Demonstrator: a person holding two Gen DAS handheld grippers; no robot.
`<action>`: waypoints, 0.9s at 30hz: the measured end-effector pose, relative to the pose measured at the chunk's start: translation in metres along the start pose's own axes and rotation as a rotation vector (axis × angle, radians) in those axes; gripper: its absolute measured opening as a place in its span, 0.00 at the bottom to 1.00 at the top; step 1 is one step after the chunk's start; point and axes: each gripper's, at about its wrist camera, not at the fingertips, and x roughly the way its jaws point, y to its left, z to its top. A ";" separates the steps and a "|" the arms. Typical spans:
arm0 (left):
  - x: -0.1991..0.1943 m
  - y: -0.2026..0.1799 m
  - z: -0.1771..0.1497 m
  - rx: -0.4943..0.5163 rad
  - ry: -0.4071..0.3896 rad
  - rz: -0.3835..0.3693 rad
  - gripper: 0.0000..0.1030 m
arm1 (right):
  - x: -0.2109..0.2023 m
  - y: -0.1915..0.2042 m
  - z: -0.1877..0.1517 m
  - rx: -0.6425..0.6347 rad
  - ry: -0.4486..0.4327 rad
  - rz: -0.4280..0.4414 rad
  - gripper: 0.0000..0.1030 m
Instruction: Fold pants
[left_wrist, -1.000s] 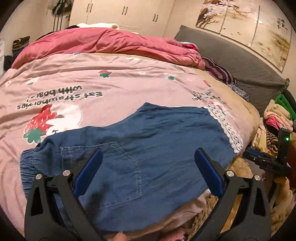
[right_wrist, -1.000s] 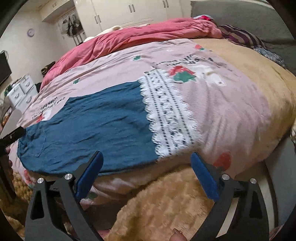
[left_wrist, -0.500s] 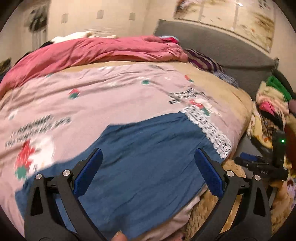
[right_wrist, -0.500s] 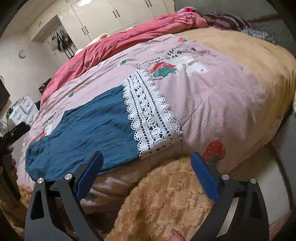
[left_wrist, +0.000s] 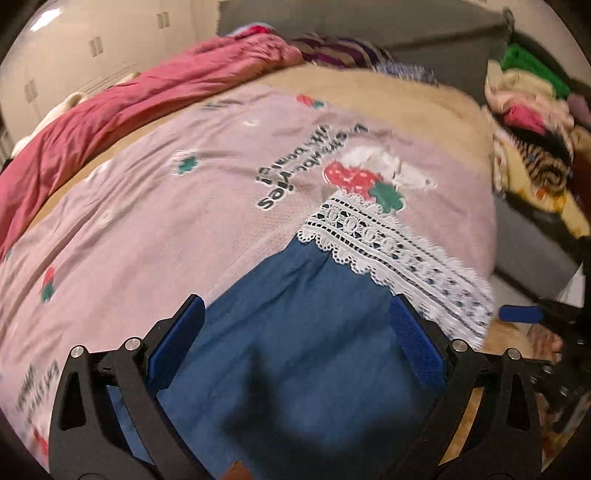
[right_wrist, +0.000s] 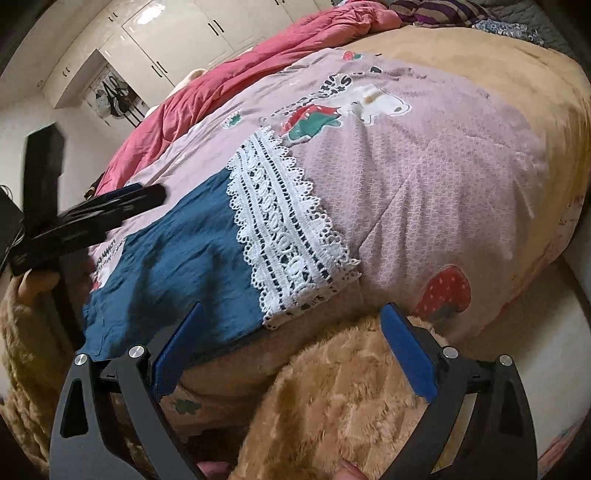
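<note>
Blue denim pants (left_wrist: 295, 332) (right_wrist: 177, 258) lie flat on a pink printed bedspread (left_wrist: 166, 206), their white lace hem (left_wrist: 391, 251) (right_wrist: 288, 229) at the leg end near the bed's edge. My left gripper (left_wrist: 295, 321) hovers open just above the blue leg, short of the lace, holding nothing. My right gripper (right_wrist: 291, 325) is open below the bed edge, near the lace hem's lower corner, over a tan fuzzy blanket (right_wrist: 351, 398). The left gripper (right_wrist: 92, 218) shows blurred at the left of the right wrist view, and the right gripper (left_wrist: 535, 317) at the right of the left wrist view.
A crumpled pink-red duvet (left_wrist: 122, 107) (right_wrist: 240, 70) lies across the far side of the bed. A tan sheet (right_wrist: 480, 62) covers the head end by striped pillows (left_wrist: 343, 51). A pile of clothes (left_wrist: 532, 122) sits to the right. White wardrobes (right_wrist: 184, 33) stand behind.
My left gripper has swept along the pants from the pocket and waist end toward the lace hem. My right gripper has come closer to the lace corner. Both stay open.
</note>
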 end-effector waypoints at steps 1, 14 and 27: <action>0.009 0.000 0.005 0.011 0.017 -0.004 0.91 | 0.001 -0.001 0.001 0.004 0.002 0.003 0.92; 0.071 0.022 0.038 -0.034 0.117 -0.112 0.91 | 0.025 -0.007 0.005 0.083 0.027 0.061 0.76; 0.088 0.020 0.038 -0.021 0.151 -0.281 0.65 | 0.015 -0.008 0.003 0.084 -0.057 0.004 0.40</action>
